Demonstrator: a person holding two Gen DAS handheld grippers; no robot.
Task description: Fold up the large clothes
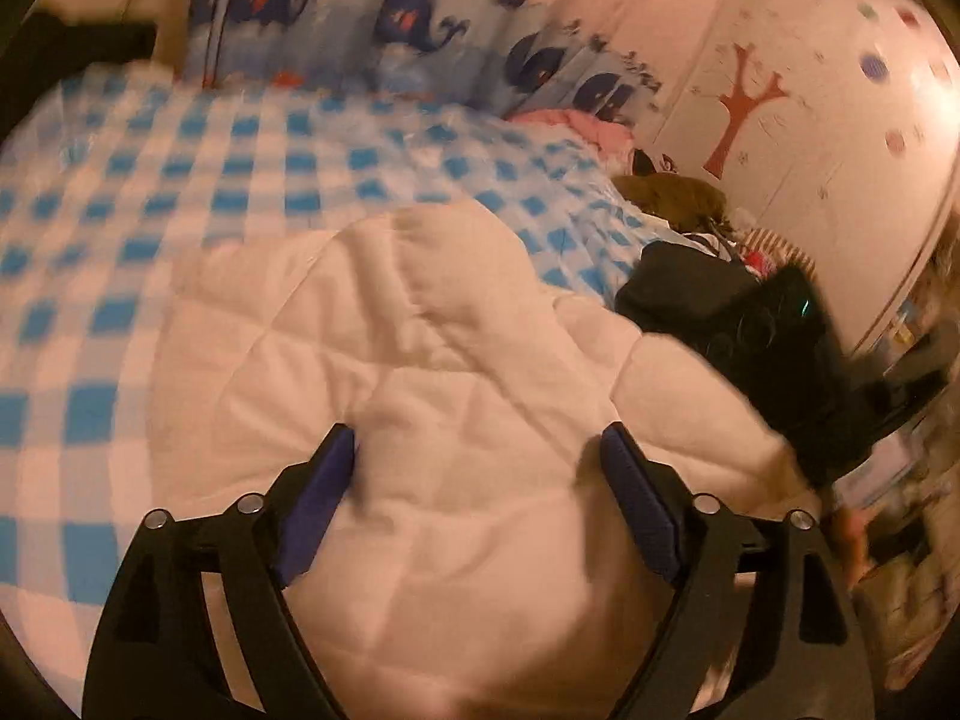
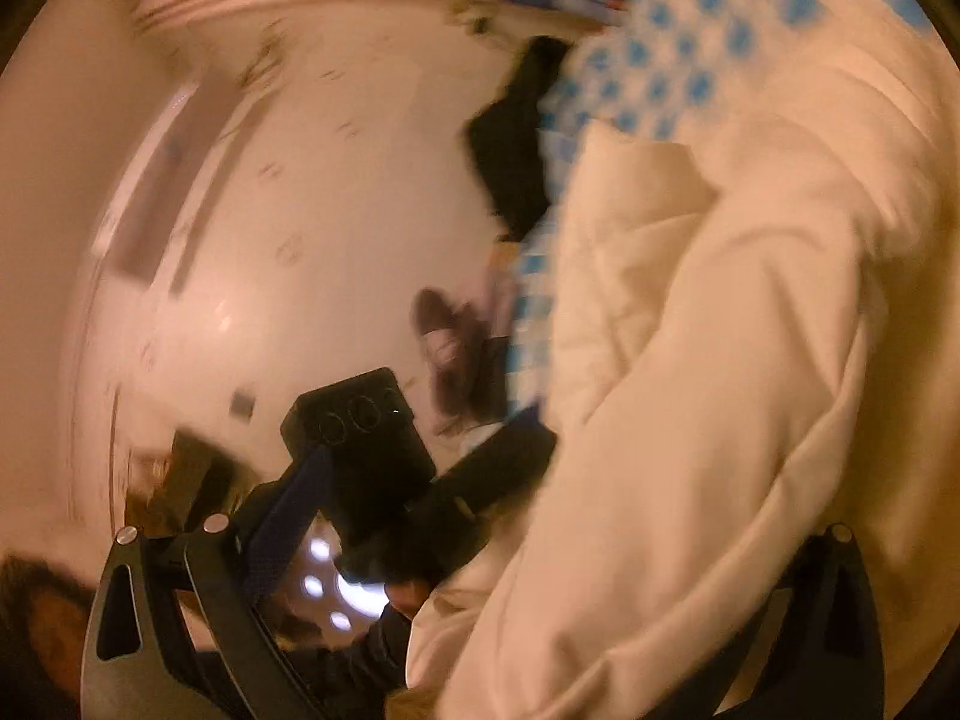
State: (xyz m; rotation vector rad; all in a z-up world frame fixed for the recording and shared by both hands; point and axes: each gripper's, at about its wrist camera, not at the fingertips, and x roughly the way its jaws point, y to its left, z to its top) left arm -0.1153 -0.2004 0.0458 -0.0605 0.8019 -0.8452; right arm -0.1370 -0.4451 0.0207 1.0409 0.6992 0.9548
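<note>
A large white quilted garment (image 1: 456, 372) lies bunched on a bed with a blue-and-white checked cover (image 1: 180, 192). My left gripper (image 1: 477, 450) hovers over it, jaws wide open, blue pads (image 1: 318, 498) on either side of a fold. In the right wrist view the same white garment (image 2: 720, 396) hangs draped over the right side of my right gripper (image 2: 540, 480); its left finger (image 2: 288, 516) shows, the right one is hidden by cloth. The other gripper's black camera body (image 2: 366, 438) is close in front. The view is blurred.
Whale-print pillows (image 1: 420, 24) line the far edge of the bed. A pink cloth (image 1: 576, 126), a brown item (image 1: 672, 198) and a dark bag (image 1: 678, 288) sit at the bed's right end. A wall with a tree sticker (image 1: 744, 108) stands behind.
</note>
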